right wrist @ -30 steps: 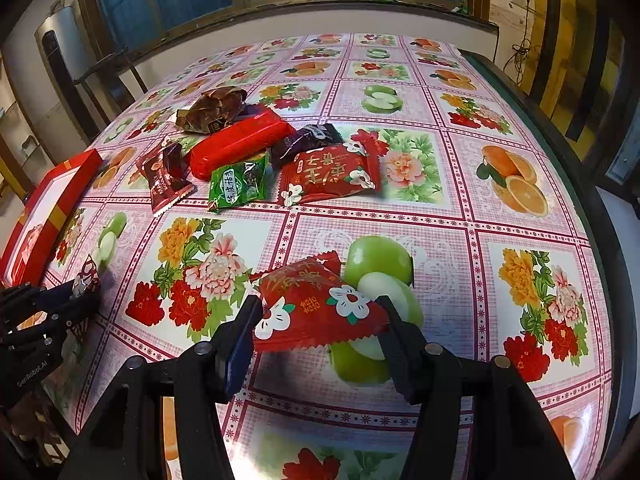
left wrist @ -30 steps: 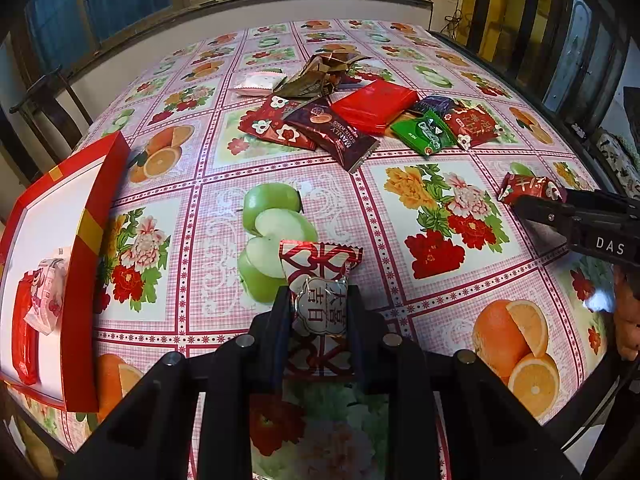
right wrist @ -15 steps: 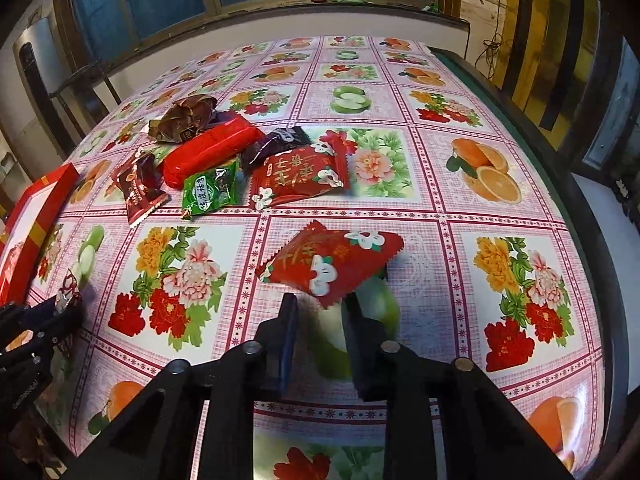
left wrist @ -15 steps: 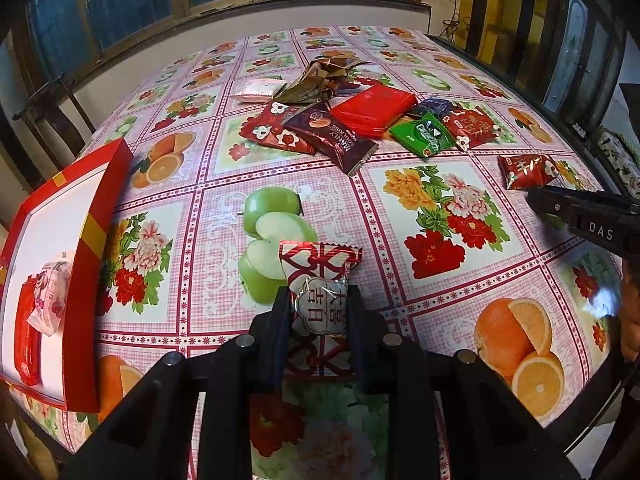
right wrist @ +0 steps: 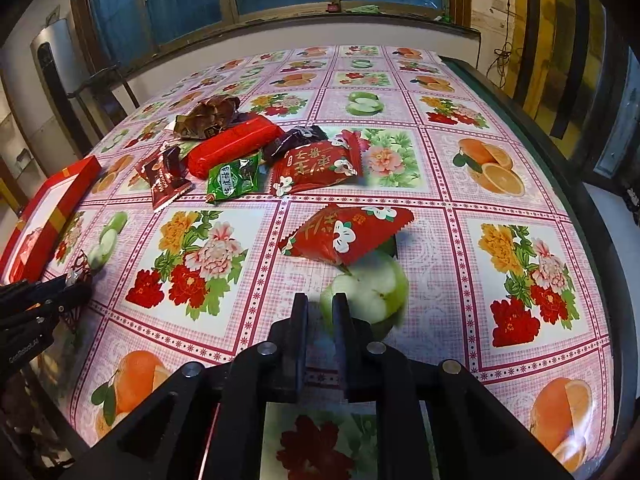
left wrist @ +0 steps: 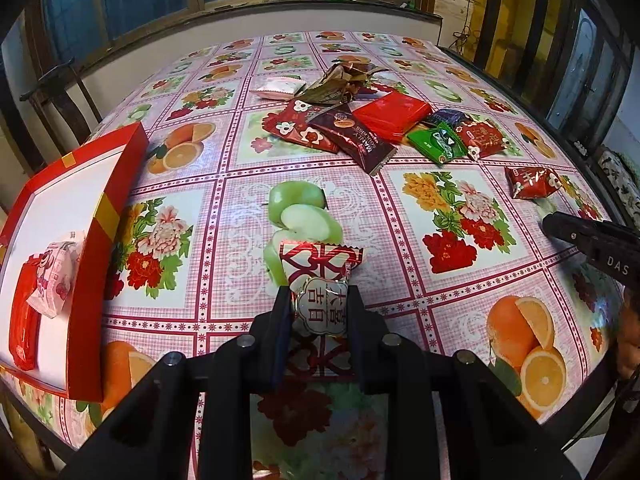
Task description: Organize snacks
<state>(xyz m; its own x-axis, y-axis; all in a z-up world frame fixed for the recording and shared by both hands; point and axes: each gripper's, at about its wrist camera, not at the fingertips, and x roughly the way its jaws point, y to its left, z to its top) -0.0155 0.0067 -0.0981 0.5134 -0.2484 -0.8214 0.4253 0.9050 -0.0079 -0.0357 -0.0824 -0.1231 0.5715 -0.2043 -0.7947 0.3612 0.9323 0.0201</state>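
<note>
left tool [left wrist: 320, 312] clamped on red-and-white foil candy packet [left wrist: 322, 276] | right tool [right wrist: 320, 312] nearly together, empty | red flower-print snack pouch [right wrist: 348, 236] lies just ahead, long axis crosswise

"DAS" is showing in white on the black gripper arm [left wrist: 608, 254] at far right, and "MANLY" is reading along the dark brown wrapper [left wrist: 354, 138] in the far pile.

A glossy pink-checked tablecloth [right wrist: 248, 332] printed with oranges, green apples and red peonies is covering the table. A red-and-white lattice-patterned packet [left wrist: 322, 284] is showing a silver label. A red pillow packet with white blossoms [right wrist: 346, 236] is lying near a green foil packet [right wrist: 234, 178]. A red cardboard box with gold bands [left wrist: 86, 248] is showing a white inside.
</note>
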